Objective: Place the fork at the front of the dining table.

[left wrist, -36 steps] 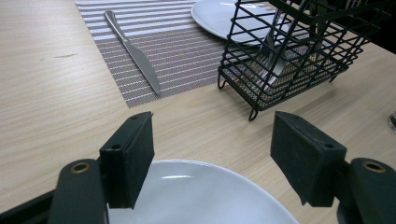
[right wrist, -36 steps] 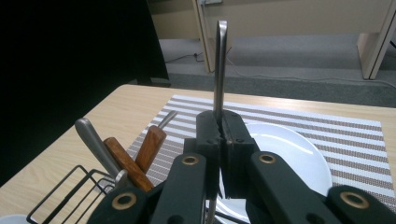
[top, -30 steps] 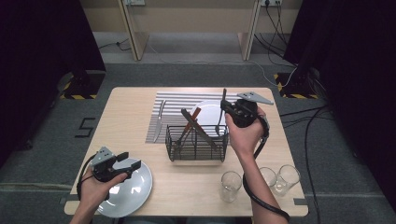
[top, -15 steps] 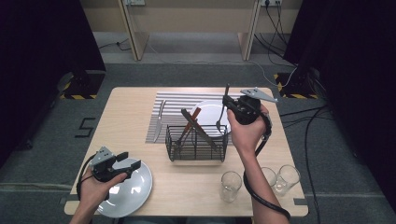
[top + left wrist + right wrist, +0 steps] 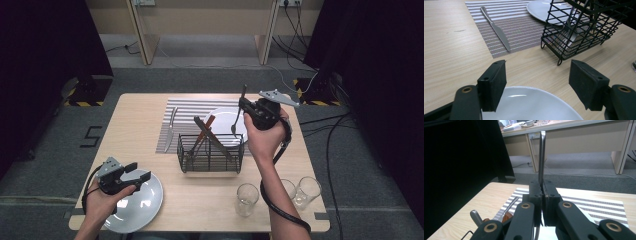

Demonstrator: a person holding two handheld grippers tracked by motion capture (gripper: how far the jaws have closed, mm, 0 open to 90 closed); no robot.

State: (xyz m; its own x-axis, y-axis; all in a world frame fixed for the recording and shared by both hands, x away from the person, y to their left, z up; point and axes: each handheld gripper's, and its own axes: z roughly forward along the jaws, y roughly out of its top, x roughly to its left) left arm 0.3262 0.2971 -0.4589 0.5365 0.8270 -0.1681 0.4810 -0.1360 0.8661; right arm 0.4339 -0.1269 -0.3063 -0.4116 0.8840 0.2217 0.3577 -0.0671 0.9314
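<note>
My right gripper (image 5: 245, 106) is shut on a metal fork (image 5: 236, 122), which it holds upright over the white plate (image 5: 220, 116) on the striped placemat (image 5: 187, 107). The fork's tines hang just behind the black wire caddy (image 5: 210, 156). In the right gripper view the fork handle (image 5: 541, 155) sticks up from between the pressed jaws of that gripper (image 5: 542, 186). My left gripper (image 5: 139, 172) stands open over a second white plate (image 5: 142, 207) at the near left. Seen from the left gripper view, this gripper (image 5: 537, 82) has nothing between its jaws, and that plate's rim (image 5: 529, 100) lies below.
A knife (image 5: 171, 127) lies on the placement's left edge, also seen as the knife (image 5: 496, 28) ahead of the left gripper. The caddy (image 5: 584, 30) holds several utensils. Three glasses (image 5: 247, 198) (image 5: 287, 187) (image 5: 308, 190) stand at the near right.
My right gripper has risen slightly and drifted away from me with the fork in it. The left gripper has stayed where it was.
</note>
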